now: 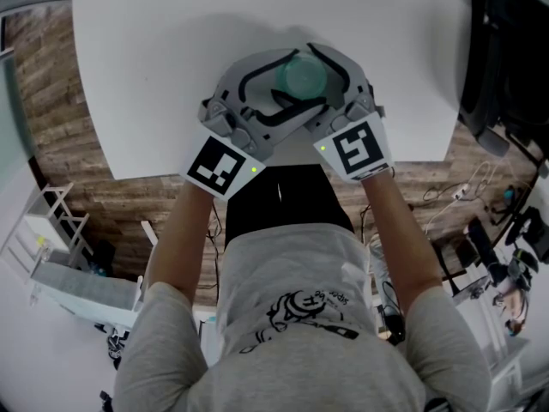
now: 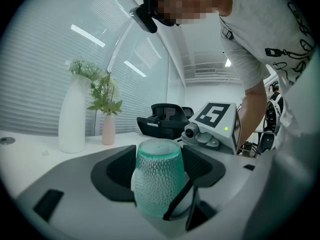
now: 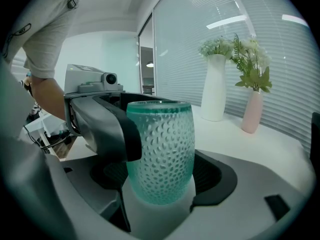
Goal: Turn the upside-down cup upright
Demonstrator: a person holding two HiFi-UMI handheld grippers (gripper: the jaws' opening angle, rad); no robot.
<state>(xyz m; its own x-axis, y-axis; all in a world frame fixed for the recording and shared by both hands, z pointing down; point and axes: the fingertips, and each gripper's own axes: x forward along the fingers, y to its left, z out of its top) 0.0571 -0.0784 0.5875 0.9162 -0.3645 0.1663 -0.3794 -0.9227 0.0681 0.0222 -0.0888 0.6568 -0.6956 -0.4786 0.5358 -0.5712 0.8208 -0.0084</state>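
Green cup (image 1: 304, 77) stands on the white table (image 1: 154, 58) near its front edge, with left gripper (image 2: 160, 184) and right gripper (image 3: 161, 181) both spread wide, pads against its dimpled sides.

A white table (image 1: 171, 75) is bordered at nine o'clock by wood-plank floor (image 1: 51, 84); slatted blinds (image 3: 280, 59) are seen behind a white vase (image 3: 214, 86) and a pink vase (image 3: 251, 111).
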